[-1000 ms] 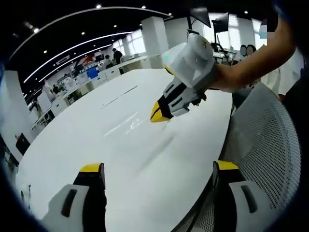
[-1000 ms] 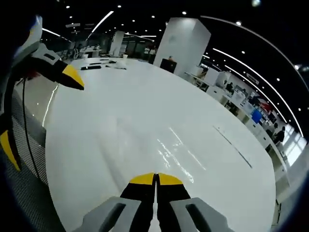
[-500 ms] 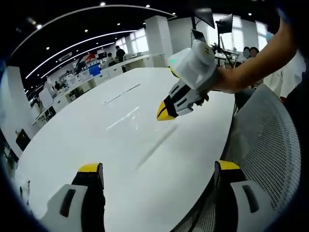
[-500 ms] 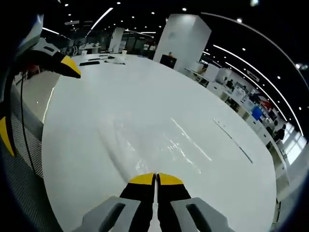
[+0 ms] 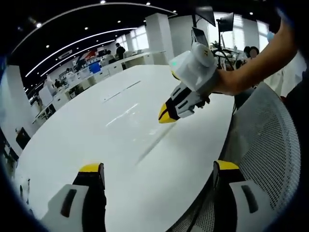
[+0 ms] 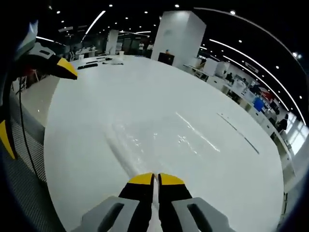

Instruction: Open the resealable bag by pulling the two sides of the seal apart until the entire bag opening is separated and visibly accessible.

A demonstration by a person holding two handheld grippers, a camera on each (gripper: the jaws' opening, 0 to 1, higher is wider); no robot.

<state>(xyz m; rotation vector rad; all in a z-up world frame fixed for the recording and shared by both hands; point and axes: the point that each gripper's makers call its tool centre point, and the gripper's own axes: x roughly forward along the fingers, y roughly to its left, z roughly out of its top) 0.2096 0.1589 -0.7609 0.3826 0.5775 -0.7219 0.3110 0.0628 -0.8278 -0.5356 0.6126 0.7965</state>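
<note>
A clear resealable bag [image 6: 129, 143] shows as a faint glossy sheet over the white table [image 6: 203, 96], reaching from the right gripper's tips outward. My right gripper [image 6: 155, 178] has its yellow-tipped jaws pressed together on the bag's near edge. In the left gripper view the right gripper [image 5: 167, 115] points down at the table, a person's hand behind it, with a thin line of the bag [image 5: 150, 147] trailing from its tips. My left gripper [image 5: 158, 168] stands wide open over the table's near edge, holding nothing. It enters the right gripper view as the left gripper [image 6: 34, 104].
A grey mesh chair [image 5: 263, 145] sits close at the right of the left gripper view. Small dark items [image 6: 96, 63] lie at the table's far end. A white column [image 6: 176, 34], desks and people stand beyond the table.
The right gripper, still shut, has drifted slightly lower and closer to the table, and the bag's sheen has shifted with it. The left gripper has stayed open.
</note>
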